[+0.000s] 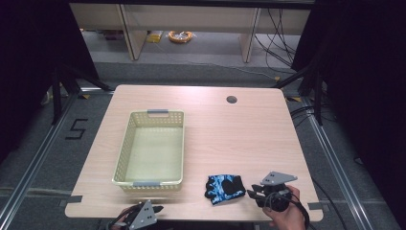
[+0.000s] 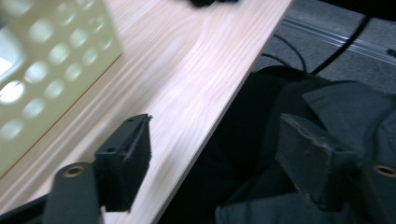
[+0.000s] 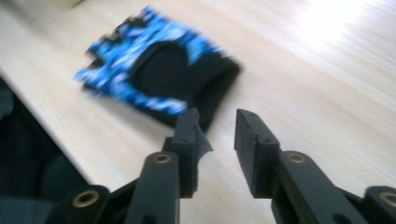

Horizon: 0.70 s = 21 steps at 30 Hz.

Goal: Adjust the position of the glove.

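A blue-and-black patterned fingerless glove (image 1: 225,188) lies flat on the wooden table (image 1: 239,139) near its front edge. My right gripper (image 1: 251,192) sits just to the right of it, pointing at it. In the right gripper view the glove (image 3: 159,79) lies just beyond the right gripper (image 3: 217,119), whose jaws stand a little apart with nothing between them. My left gripper (image 1: 158,209) is at the table's front edge, below the basket. The left gripper (image 2: 215,130) is wide open and holds nothing.
A pale yellow perforated basket (image 1: 148,183) with grey handles stands on the left half of the table, with nothing inside; its wall (image 2: 46,70) is close to my left gripper. A round cable hole (image 1: 231,99) sits at the back right.
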Each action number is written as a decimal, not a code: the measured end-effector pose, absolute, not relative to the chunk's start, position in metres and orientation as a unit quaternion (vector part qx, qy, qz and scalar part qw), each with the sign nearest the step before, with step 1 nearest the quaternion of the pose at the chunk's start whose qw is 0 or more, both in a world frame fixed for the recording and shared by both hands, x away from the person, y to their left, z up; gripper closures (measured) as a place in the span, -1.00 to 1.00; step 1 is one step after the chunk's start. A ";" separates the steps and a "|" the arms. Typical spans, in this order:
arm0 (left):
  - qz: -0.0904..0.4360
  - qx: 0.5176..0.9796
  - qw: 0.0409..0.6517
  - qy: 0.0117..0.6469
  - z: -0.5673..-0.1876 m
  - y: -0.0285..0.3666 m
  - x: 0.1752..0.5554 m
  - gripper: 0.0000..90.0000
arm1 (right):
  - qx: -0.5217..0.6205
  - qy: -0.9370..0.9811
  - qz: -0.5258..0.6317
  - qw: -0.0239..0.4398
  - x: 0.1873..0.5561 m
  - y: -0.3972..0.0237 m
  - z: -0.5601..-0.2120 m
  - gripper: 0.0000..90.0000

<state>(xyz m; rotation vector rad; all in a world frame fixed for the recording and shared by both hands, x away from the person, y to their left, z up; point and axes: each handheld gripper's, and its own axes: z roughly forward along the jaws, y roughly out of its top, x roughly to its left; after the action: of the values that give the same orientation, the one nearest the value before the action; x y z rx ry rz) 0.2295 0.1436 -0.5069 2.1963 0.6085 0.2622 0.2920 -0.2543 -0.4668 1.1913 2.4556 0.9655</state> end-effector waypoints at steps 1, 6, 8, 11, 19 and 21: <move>0.113 0.881 0.400 0.226 -0.505 0.140 0.233 -0.37 | 0.420 0.835 0.335 0.120 0.295 -0.257 -0.466 0.45; 0.117 0.884 0.403 0.206 -0.502 0.107 0.245 -0.25 | 0.441 0.814 0.362 0.109 0.312 -0.262 -0.467 0.39; 0.116 0.888 0.401 0.193 -0.499 0.095 0.253 -0.18 | 0.445 0.816 0.356 0.100 0.317 -0.261 -0.468 0.33; 0.129 0.888 0.396 0.196 -0.499 0.083 0.263 -0.09 | 0.454 0.813 0.353 0.087 0.323 -0.257 -0.472 0.30; 0.142 0.892 0.388 0.185 -0.503 0.056 0.274 -0.04 | 0.462 0.810 0.355 0.074 0.329 -0.256 -0.476 0.28; 0.143 0.894 0.383 0.186 -0.503 0.051 0.276 -0.04 | 0.460 0.811 0.354 0.074 0.329 -0.256 -0.477 0.28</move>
<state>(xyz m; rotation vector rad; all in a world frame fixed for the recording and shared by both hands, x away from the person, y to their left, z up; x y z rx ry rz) 0.2763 0.0507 -0.5028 2.2785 0.4741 0.3642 0.3292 -0.2562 -0.4767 1.3806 2.4344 1.0630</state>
